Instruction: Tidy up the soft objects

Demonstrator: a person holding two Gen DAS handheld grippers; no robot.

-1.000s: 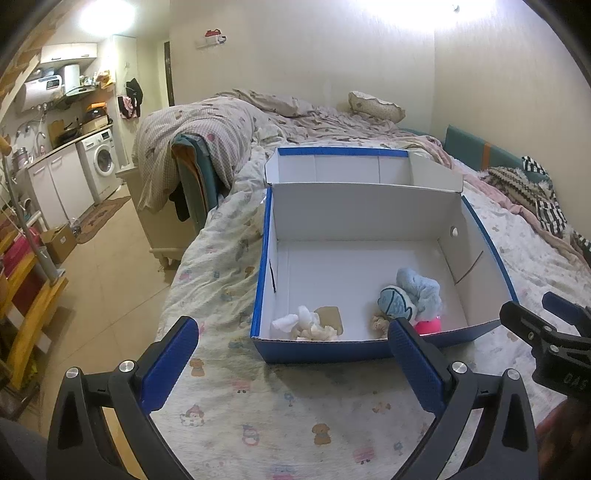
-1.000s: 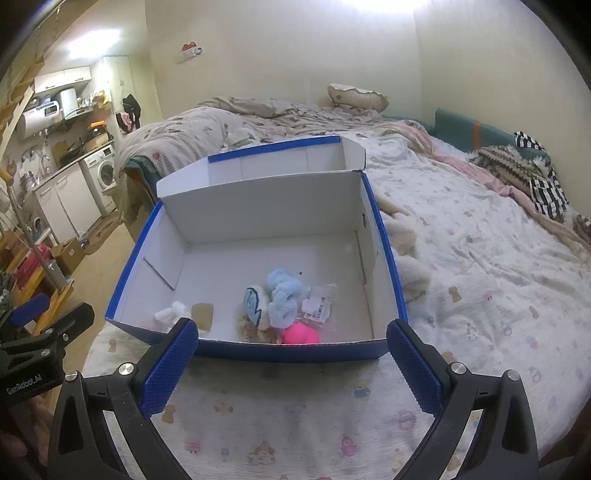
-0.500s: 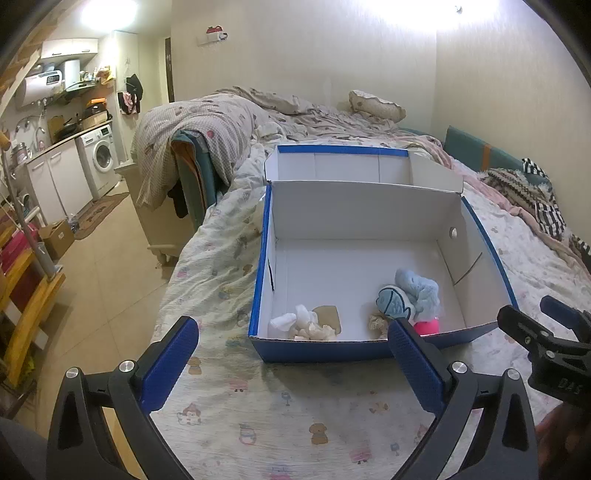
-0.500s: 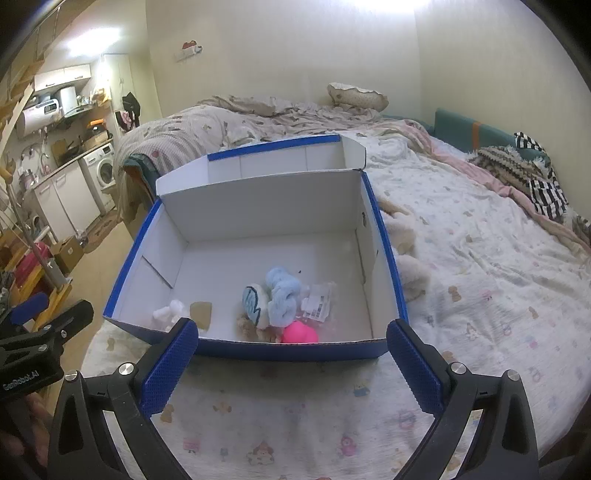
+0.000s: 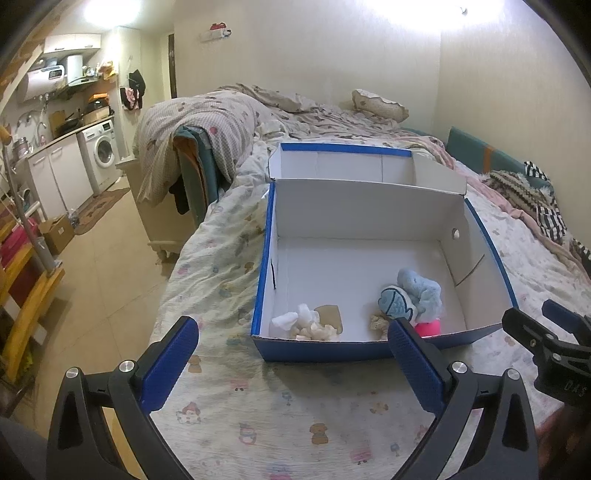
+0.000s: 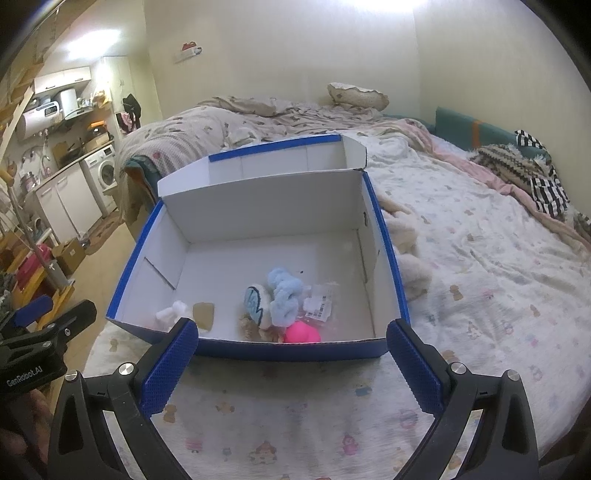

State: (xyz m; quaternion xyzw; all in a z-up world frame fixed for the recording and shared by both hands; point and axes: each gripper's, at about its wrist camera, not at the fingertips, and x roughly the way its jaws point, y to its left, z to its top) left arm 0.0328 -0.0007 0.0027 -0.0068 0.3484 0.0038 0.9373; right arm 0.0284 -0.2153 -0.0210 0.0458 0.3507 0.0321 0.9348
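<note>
Box (image 6: 384,236) sits on bed (image 6: 480,280); blue plush (image 6: 286,295) and pink ball (image 6: 302,332) lie inside. Left claw (image 5: 291,363) and right claw (image 6: 291,363) hover wide, empty. Risk: cream plush (image 6: 410,258) beside the box is overlooked, or a claw shoves the light box.

Warm indoor light, strong fisheye warp in both wrist views.

Glare from ceiling lights (image 5: 99,11) blows out the top of each frame and washes the wall (image 6: 295,55) pale yellow. A soft shadow lies on the bed sheet (image 5: 295,387) just before the box (image 5: 317,349). The room's straight lines bow toward black, vignetted corners. Focus is fair at centre; the left hand-held gripper (image 5: 291,365) and the edges look slightly soft.
</note>
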